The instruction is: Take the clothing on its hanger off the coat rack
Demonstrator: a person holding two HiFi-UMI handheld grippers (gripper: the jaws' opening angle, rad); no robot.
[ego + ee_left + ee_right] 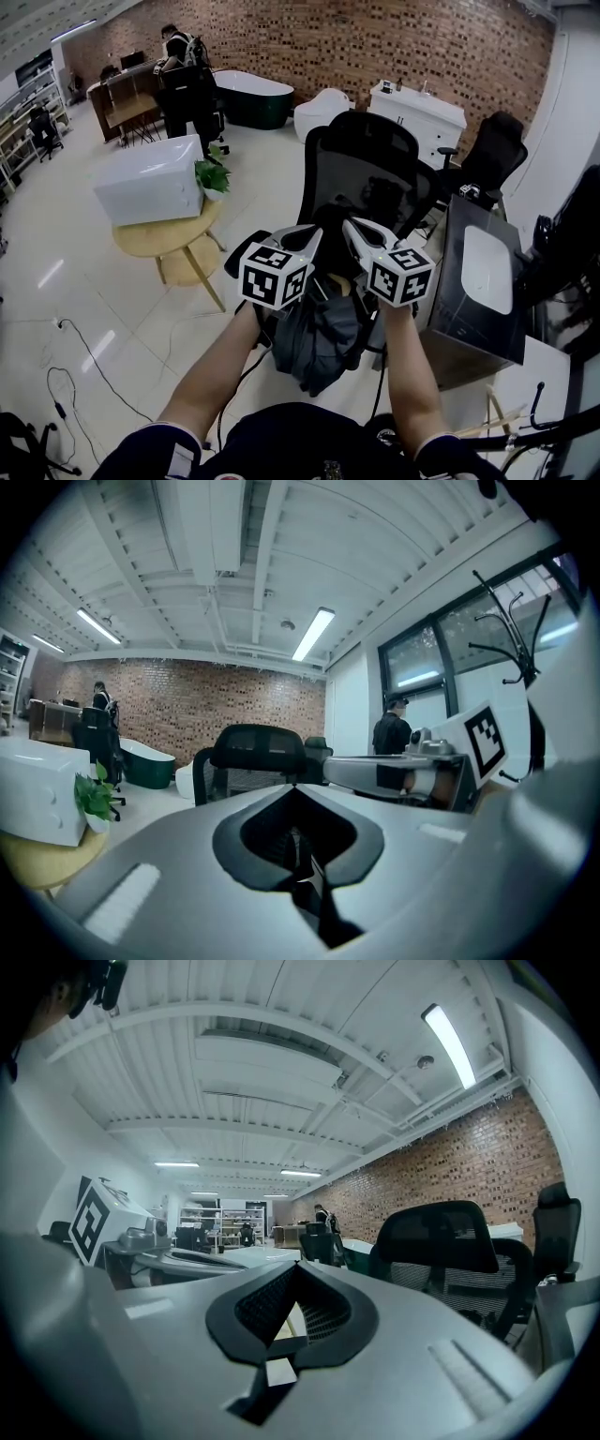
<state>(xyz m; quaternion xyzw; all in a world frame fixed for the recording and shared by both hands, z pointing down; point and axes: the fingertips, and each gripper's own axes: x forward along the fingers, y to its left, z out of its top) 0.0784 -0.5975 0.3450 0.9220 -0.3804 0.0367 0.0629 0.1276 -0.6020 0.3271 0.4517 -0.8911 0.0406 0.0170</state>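
1. Left hand-held gripper point(305, 242), nearest, carried on a bare forearm. Marker cube faces up. Jaws clenched tip to tip. Something dark shows in the gap behind the tips; I cannot tell whether it is pinched.

2. Right hand-held gripper point(361, 234), just beside the left, pointing inward toward it. Jaws clenched, grasping a pale wooden strip of the hanger point(292, 1321) that sits between them.

3. Clothing point(317, 339), dark grey and bunched. It hangs in the air below and between the two grippers, in front of the chair seat and off the coat rack.

4. Black mesh office chair point(361, 155), directly behind the clothing, back upright.

5. Round wooden worktop point(155, 239), left of the chair. It carries a white box point(150, 178), with a green plant point(213, 175) at the box's right edge.

6. Black cabinet point(469, 300), right of the chair, with a white tray point(487, 272) lying on top.

7. Coat rack point(511, 621), black with curved prongs, standing at the right by the window.

8. Second black chair point(492, 155), further off on the right.

9. Far end: dark green bathtub point(253, 98), white tub point(323, 108), white cabinet point(417, 112), all along the brick wall point(375, 42).

10. A person point(183, 75) in dark clothes stands at the far left.
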